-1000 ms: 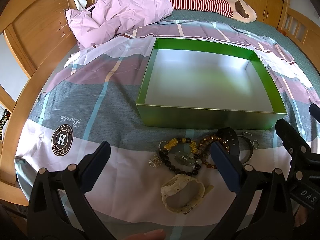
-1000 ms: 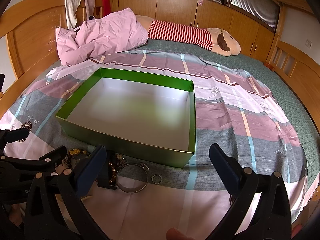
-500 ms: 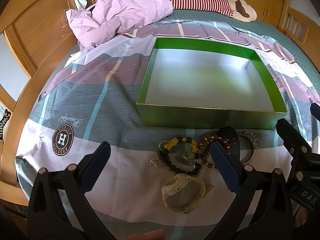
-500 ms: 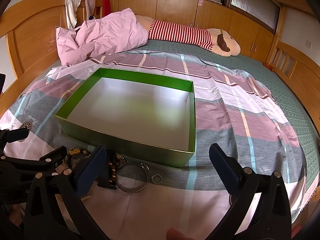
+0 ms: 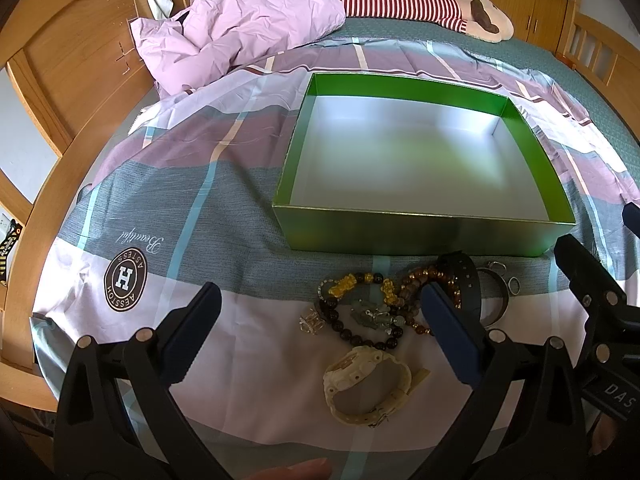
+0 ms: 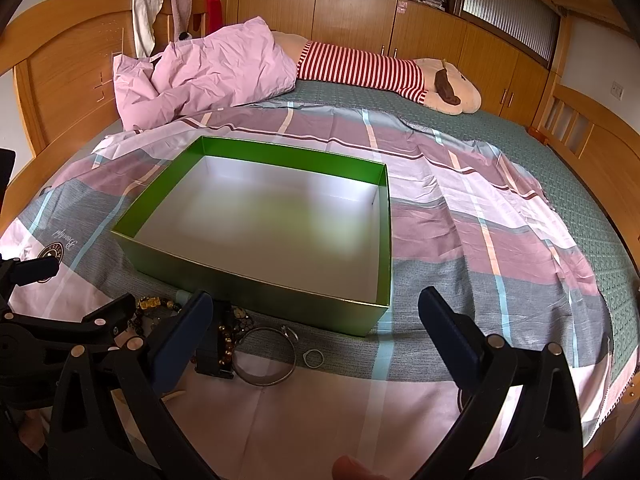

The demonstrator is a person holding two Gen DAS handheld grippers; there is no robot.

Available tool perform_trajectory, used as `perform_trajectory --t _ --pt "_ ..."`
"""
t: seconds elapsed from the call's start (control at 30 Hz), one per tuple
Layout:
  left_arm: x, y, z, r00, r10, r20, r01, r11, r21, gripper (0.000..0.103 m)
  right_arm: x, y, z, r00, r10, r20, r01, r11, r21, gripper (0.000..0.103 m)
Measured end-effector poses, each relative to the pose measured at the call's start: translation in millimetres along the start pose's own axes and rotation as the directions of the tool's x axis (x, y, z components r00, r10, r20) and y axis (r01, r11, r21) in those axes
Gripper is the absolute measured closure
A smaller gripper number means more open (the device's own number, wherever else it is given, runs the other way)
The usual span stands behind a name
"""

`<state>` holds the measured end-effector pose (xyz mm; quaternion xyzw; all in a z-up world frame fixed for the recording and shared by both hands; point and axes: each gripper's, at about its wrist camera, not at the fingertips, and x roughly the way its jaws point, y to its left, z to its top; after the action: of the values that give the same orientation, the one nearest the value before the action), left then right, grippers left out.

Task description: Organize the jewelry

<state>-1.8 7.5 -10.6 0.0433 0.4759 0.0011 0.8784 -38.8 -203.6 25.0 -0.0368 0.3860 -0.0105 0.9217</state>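
Note:
An open green box (image 5: pixel 416 231) (image 6: pixel 256 292) with a pale bare floor sits on the bedspread. Just in front of it lies a heap of jewelry: beaded bracelets (image 5: pixel 360 300), a cream watch (image 5: pixel 366 380), a black strap (image 5: pixel 466 280), a silver bangle (image 6: pixel 264 354) and a small ring (image 6: pixel 314 359). My left gripper (image 5: pixel 320 332) hovers open above the heap, nothing between its fingers. Right of the heap my right gripper (image 6: pixel 316 332) is open too, with the bangle and ring under its gap.
A crumpled pink quilt (image 6: pixel 200 76) and a striped plush toy (image 6: pixel 380 68) lie at the far end of the bed. Wooden bed boards (image 5: pixel 60 80) rise at the left and right. The right gripper's body (image 5: pixel 592 300) shows at the left wrist view's right edge.

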Motion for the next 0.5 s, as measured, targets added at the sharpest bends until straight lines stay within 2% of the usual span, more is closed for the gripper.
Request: perform_trajectory --t 0.5 --pt "1.3 -3.5 -0.3 1.000 0.009 -0.006 -0.009 1.000 0.007 0.004 0.0 -0.4 -0.6 1.000 -0.001 0.000 0.001 1.000 -0.001 0.002"
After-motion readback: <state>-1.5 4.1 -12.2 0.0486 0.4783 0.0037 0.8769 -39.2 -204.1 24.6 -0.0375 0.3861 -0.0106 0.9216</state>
